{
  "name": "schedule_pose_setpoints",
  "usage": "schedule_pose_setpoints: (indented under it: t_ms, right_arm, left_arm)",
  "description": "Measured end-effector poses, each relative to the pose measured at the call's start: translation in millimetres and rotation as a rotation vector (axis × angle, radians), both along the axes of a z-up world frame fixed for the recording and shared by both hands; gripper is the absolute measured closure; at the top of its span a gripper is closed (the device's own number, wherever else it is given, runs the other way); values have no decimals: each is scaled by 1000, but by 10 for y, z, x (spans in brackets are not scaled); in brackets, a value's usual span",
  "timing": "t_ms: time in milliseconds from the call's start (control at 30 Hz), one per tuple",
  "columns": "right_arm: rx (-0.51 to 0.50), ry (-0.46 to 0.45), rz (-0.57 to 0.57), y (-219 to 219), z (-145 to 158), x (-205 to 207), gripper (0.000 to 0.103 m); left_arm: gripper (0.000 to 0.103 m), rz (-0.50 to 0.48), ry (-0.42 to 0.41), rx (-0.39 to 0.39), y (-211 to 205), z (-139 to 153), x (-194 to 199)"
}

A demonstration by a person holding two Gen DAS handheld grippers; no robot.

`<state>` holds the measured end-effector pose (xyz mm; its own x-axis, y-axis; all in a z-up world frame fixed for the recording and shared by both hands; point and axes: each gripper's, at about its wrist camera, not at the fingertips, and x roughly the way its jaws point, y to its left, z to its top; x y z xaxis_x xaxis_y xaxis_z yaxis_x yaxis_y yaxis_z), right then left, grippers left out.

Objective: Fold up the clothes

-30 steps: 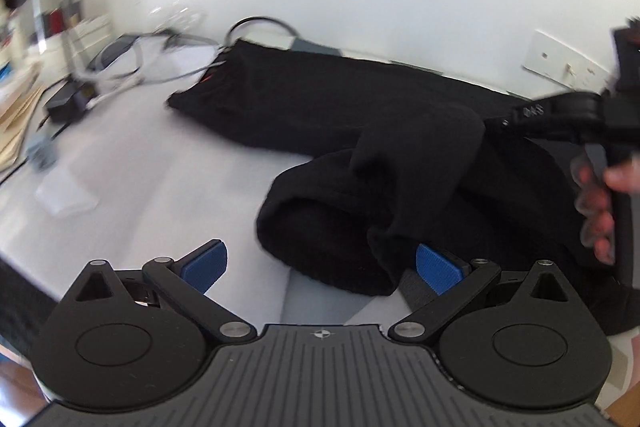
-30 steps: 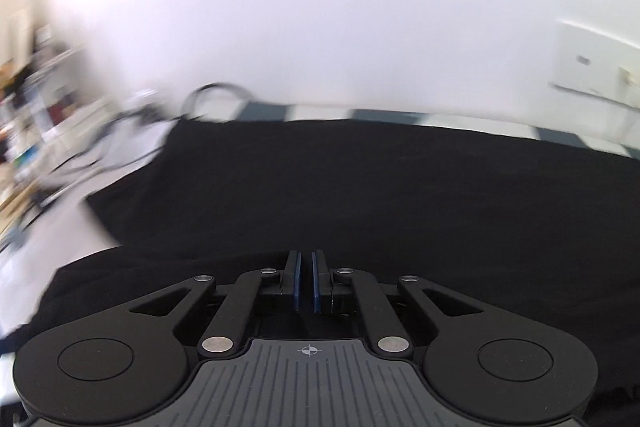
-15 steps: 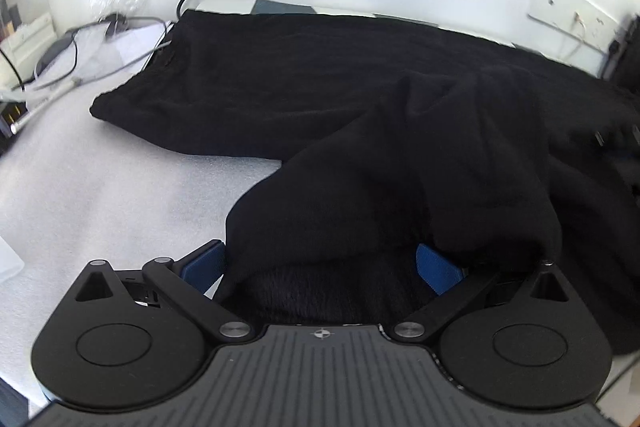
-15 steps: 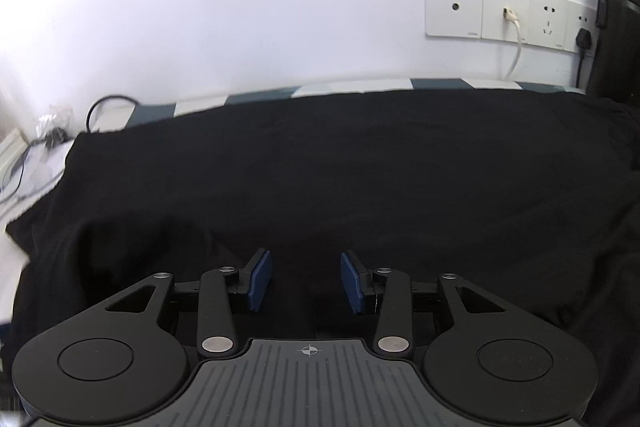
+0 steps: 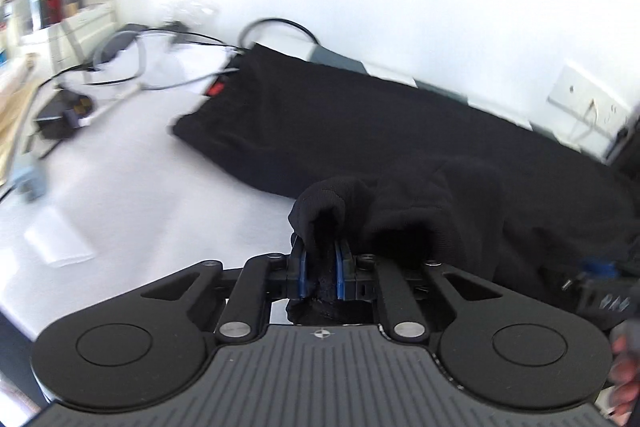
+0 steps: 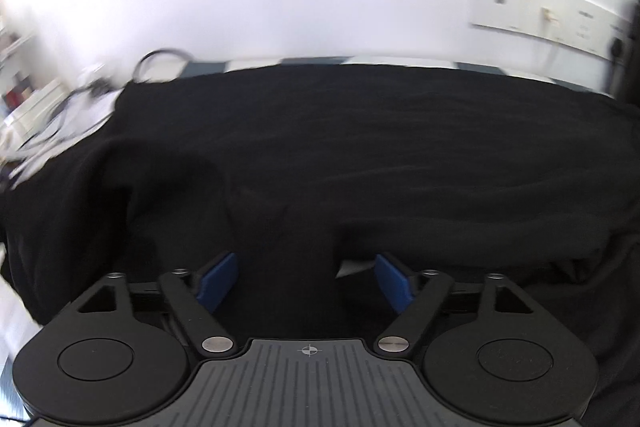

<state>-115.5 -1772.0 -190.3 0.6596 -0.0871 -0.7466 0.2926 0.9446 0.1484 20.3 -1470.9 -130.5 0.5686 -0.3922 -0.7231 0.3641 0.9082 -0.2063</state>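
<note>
On my left view the far left is a blur of shelves (image 5: 60, 7), then a tangle of cables (image 5: 132, 67) and a small dark box (image 5: 56, 115) on the white bench (image 5: 132, 195). Right of those the black garment (image 5: 360, 123) lies spread across the bench toward the wall, with a small red tag (image 5: 216, 89) at its near left corner. A bunched fold of that cloth rises toward me, and my left claw (image 5: 320, 267) is closing on it: the blue pads (image 5: 302, 269) press on the cloth from both sides with only the fabric between them. Farther right a white socket plate (image 5: 584, 103) sits on the wall, and at the right edge I see part of the other tool and a hand (image 5: 626, 375), blurred. On my right view, cables (image 6: 80, 99) show at the left edge, then the garment (image 6: 360, 147) fills nearly the whole width, flat at the back and rumpled near me. My right claw (image 6: 308, 279) is opening, its blue pads (image 6: 218, 277) well apart; a hanging fold of cloth sits between them but neither pad presses it. A sliver of white (image 6: 352, 269) shows just beside the right pad. The socket plate (image 6: 544, 7) is at upper right.
</note>
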Motion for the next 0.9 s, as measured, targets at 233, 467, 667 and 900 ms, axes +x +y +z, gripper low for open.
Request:
schedule_pose_setpoints:
  t_ms: [233, 467, 667, 900]
  right_arm:
    - [48, 62, 19, 202, -58, 197, 63]
    - [56, 40, -44, 232, 5, 338, 88]
    - [87, -99, -184, 48, 205, 398, 94]
    - [-8, -129, -182, -34, 309, 167, 54]
  left_arm:
    - [90, 49, 30, 40, 378, 142, -129]
    - [90, 85, 78, 63, 385, 80, -140]
    - [61, 76, 121, 117, 296, -104, -24]
    - [26, -24, 78, 92, 291, -25, -170]
